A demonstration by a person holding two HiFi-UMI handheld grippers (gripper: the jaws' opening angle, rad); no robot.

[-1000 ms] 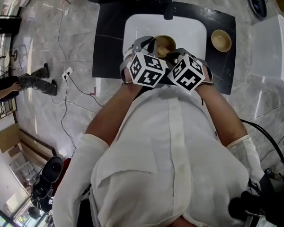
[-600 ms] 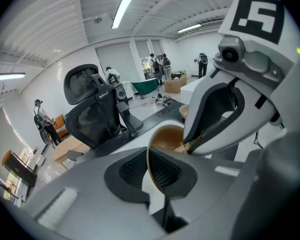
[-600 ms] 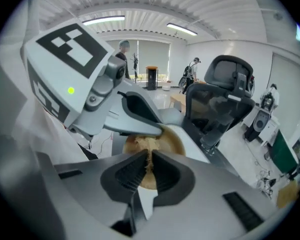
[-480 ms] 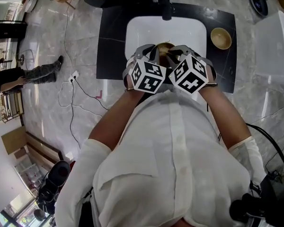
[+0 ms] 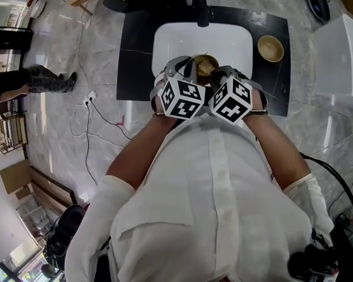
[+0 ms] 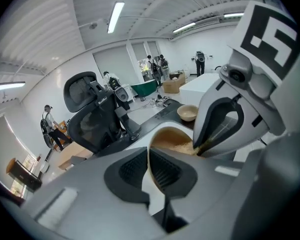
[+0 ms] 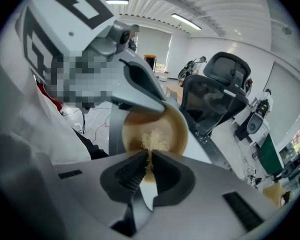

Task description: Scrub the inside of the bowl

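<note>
Evidently mid-scrub: the left gripper [image 6: 148, 165] clamps the wooden bowl [image 6: 172, 138] by its rim; the right gripper [image 7: 149, 168] pinches a fibrous scrubber [image 7: 151, 140] inside it. Next, sweep the scrubber round.

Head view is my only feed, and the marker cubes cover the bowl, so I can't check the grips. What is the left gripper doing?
Observer: The left gripper has its jaws shut on the rim of the wooden bowl, with the bowl's wall between them.
Operator: And the right one?
Observer: The right gripper pinches a pale fibrous scrubber in shut jaws.
Operator: Where is the scrubber?
Observer: Inside the bowl, apparently against its bottom. The bowl is tilted so its opening faces the right gripper.
</note>
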